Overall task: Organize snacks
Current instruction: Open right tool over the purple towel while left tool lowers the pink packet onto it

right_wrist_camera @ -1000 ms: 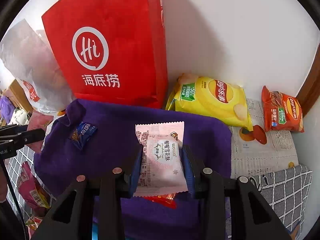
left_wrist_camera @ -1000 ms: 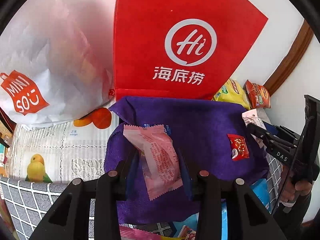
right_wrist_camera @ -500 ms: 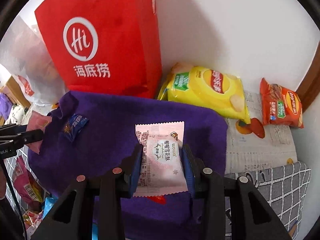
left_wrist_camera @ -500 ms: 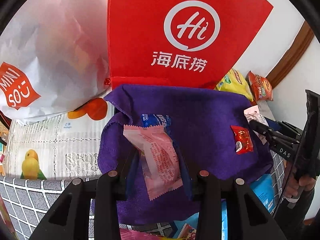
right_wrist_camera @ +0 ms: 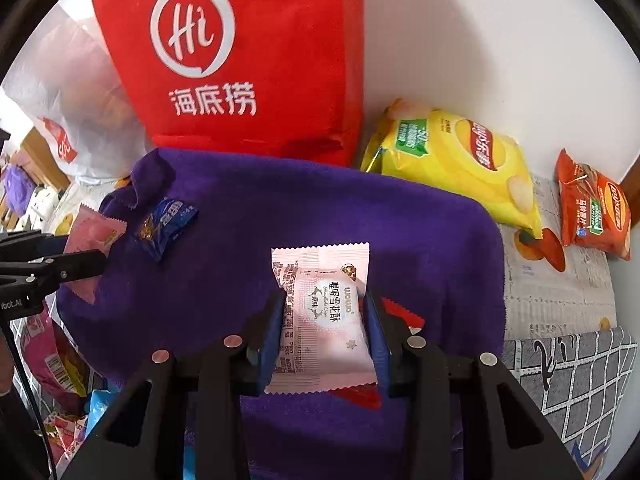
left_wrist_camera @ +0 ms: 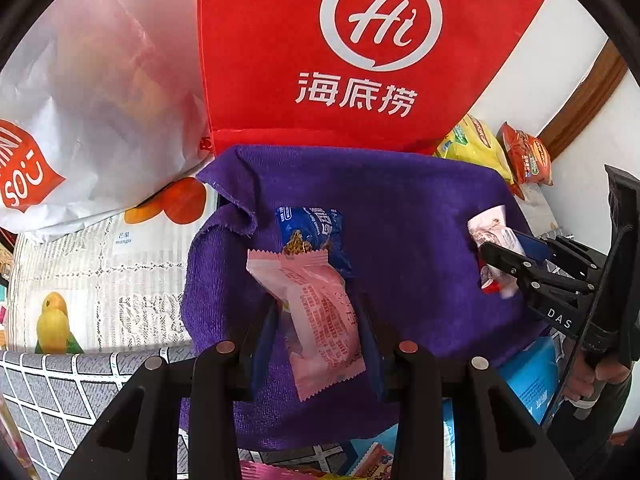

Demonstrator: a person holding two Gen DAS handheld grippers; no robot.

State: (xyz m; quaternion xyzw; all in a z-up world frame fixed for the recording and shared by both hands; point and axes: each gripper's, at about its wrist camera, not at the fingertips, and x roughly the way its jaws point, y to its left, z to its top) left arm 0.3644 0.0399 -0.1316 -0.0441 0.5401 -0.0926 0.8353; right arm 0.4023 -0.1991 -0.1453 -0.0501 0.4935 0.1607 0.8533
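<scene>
Two hand-held grippers hover over a purple towel (right_wrist_camera: 280, 216) spread on a cluttered desk, each clamped on a small pink snack packet. The left gripper (left_wrist_camera: 318, 316) has its blue-padded fingers (left_wrist_camera: 264, 340) closed on a pink packet (left_wrist_camera: 320, 312) with red print, held tilted above the towel's left half. Just beyond it a blue candy wrapper (left_wrist_camera: 310, 234) lies flat on the cloth, its near end hidden behind the packet's top edge. The right gripper (right_wrist_camera: 324, 320) pinches a paler pink packet (right_wrist_camera: 320, 320) with a deer design by its two sides, low over the towel's near edge. A red wrapper (right_wrist_camera: 400, 312) lies on the cloth beneath that packet, showing at its right side and lower edge.

Behind the towel a red shopping bag (left_wrist_camera: 360, 52) with a white "Hi" logo stands upright against the wall, touching the cloth's far edge. A white plastic bag (left_wrist_camera: 88, 100) slumps to its left. To the right of the red bag a yellow crisp bag (right_wrist_camera: 456, 160) rests against the wall, with an orange crisp bag (right_wrist_camera: 592, 208) farther right. Both lie on a fruit-printed mat (right_wrist_camera: 560, 292). A grey grid-patterned cloth (right_wrist_camera: 576, 372) covers the desk nearer the cameras. More snack packs (right_wrist_camera: 44, 356) crowd the towel's near-left side.
</scene>
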